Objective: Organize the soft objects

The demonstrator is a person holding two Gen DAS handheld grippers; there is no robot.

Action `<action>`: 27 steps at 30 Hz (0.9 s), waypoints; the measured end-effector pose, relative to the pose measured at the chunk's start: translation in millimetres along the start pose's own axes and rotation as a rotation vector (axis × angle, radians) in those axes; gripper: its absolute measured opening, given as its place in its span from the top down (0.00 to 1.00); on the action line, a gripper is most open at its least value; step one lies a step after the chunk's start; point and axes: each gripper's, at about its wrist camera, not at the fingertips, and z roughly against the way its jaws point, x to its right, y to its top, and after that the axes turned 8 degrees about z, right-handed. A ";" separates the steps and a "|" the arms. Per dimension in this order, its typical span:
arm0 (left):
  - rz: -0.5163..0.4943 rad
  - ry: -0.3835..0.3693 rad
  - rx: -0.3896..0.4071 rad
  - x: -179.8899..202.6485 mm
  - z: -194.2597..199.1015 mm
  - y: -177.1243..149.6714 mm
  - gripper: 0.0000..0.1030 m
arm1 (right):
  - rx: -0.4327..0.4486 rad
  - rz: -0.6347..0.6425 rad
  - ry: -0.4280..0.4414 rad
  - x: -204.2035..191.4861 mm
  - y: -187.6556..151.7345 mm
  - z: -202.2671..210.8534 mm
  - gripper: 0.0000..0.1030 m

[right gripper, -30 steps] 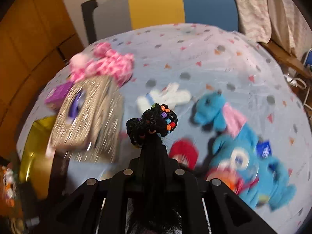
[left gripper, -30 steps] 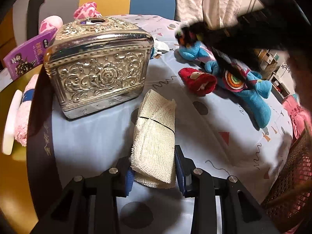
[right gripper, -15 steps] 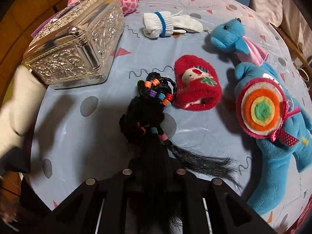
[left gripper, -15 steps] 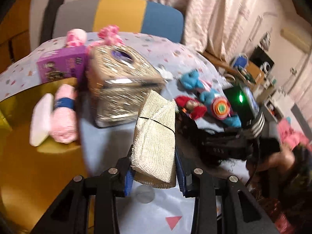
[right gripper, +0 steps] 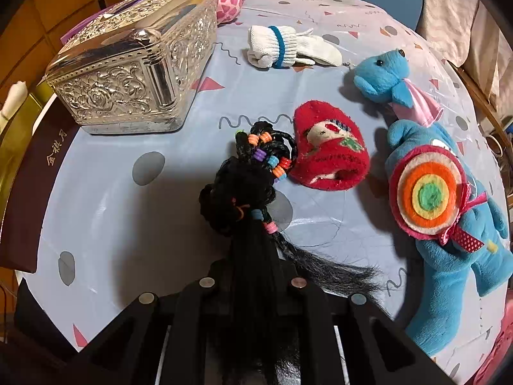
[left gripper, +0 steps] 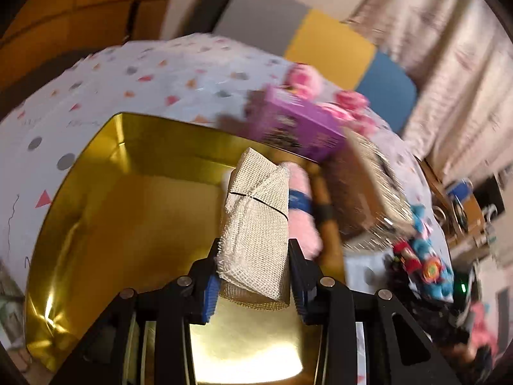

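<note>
left gripper [left gripper: 253,276] pinches the soft, light mesh cloth bundle [left gripper: 256,224] at its six o'clock end; right gripper [right gripper: 253,276] clamps the limp beaded braid [right gripper: 250,186].

Right wrist view: embossed box [right gripper: 134,61] upper left; rolled glove [right gripper: 288,48] top centre; sock [right gripper: 330,157] centre, touching braided hairpiece [right gripper: 253,186] on its left; plush toy [right gripper: 449,192] at right.
</note>
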 end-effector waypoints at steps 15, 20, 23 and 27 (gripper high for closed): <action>0.107 0.119 -0.076 -27.9 -77.1 52.0 0.38 | 0.002 0.020 -0.009 4.8 1.5 2.8 0.88; 0.078 0.150 -0.037 -25.4 -73.0 46.4 0.36 | 0.003 0.027 -0.014 5.0 2.2 3.0 0.88; 0.045 0.196 0.009 -23.1 -59.5 36.0 0.31 | 0.005 0.034 -0.025 4.1 2.8 3.2 0.86; -0.015 0.232 0.073 -15.6 -35.8 17.6 0.29 | 0.006 0.034 -0.026 3.6 2.6 3.2 0.86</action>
